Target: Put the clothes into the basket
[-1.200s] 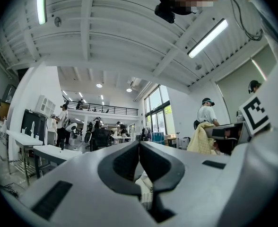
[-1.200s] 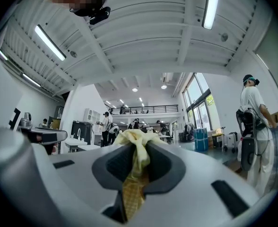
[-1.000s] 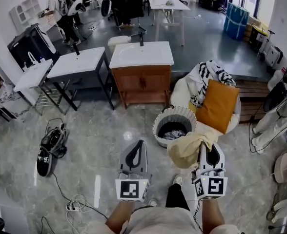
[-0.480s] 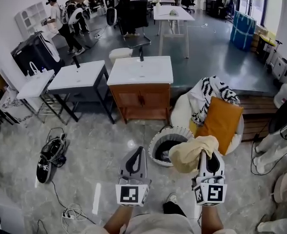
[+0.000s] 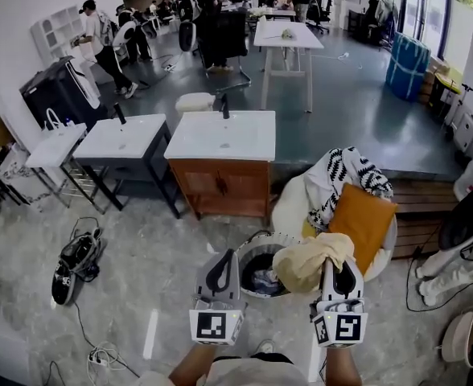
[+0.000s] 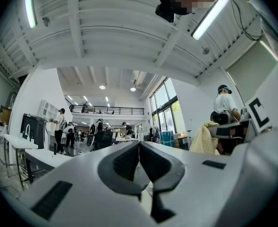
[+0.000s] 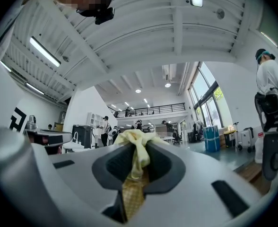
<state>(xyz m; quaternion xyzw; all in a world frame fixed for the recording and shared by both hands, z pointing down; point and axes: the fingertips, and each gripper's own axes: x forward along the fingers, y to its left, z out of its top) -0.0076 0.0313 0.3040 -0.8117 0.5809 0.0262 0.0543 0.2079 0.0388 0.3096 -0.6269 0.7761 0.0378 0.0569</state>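
Pinches a pale yellow garment (image 7: 134, 143) with the right gripper (image 7: 138, 149), jaws clenched on the cloth. Seen only in the right gripper view: fabric knotted into a lump above the pads, with a narrow strip of waffle-like weave trailing down through the slot between them. Nothing of the basket there, only the hall beyond.

Shown in the left gripper view: left gripper (image 6: 139, 149) with jaws pressed together and nothing between them. Catches the same yellow cloth off to the right, as a hanging fold.

Given by the head view alone: the placing. Both grippers held out side by side, the garment slumped as a rumpled, soft bundle over the right gripper's tip, spilling leftward. Hangs above the right part of the basket (image 5: 244, 257), overlapping its rim, not yet inside. Basket round, pale and ribbed outside, dark within, with dark and bluish clothes (image 5: 262, 281) already lying at the bottom.

Just behind the basket, a white beanbag (image 5: 289, 203) carrying an orange cushion (image 5: 361, 221) and a black-and-white patterned cloth (image 5: 345, 175). Further back, a wooden vanity (image 5: 220, 187) with a white sink top.
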